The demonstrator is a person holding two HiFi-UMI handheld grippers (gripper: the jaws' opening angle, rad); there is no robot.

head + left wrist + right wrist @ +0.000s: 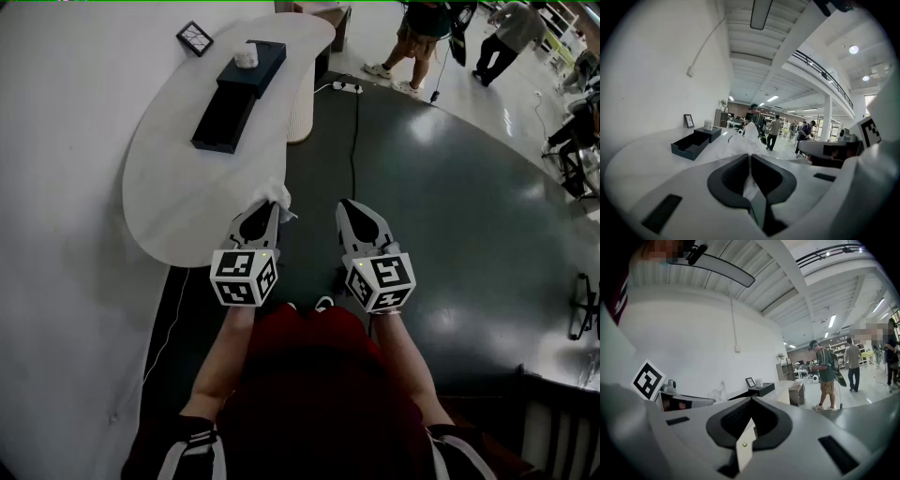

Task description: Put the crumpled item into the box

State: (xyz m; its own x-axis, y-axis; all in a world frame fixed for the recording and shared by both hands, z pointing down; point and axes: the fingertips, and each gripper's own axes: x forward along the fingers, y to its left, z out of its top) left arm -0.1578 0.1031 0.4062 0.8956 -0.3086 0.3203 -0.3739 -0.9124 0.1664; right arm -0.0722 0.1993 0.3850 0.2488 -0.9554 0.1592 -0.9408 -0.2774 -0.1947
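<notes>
The left gripper (270,208) is clamping the item (279,195), a crumpled piece of thin white material. In the left gripper view its jaws are standing nearly together with the item (746,137) pinched between them and sticking out beyond the tips. The gripper is holding the item over the near edge of the table (178,202).

The box (225,114), dark and open at the top, is lying on the far part of the table, well apart from the item. In the left gripper view the box (689,146) is showing ahead and to the left. A dark block (255,64) is sitting just beyond it, and a small white object (246,56) is resting on the block. A small frame (194,37) is standing near the block.

The right gripper (350,208) is hovering over the dark floor (441,206), beside the left gripper and clear of the table. Its jaws are standing together with nothing between them.
</notes>
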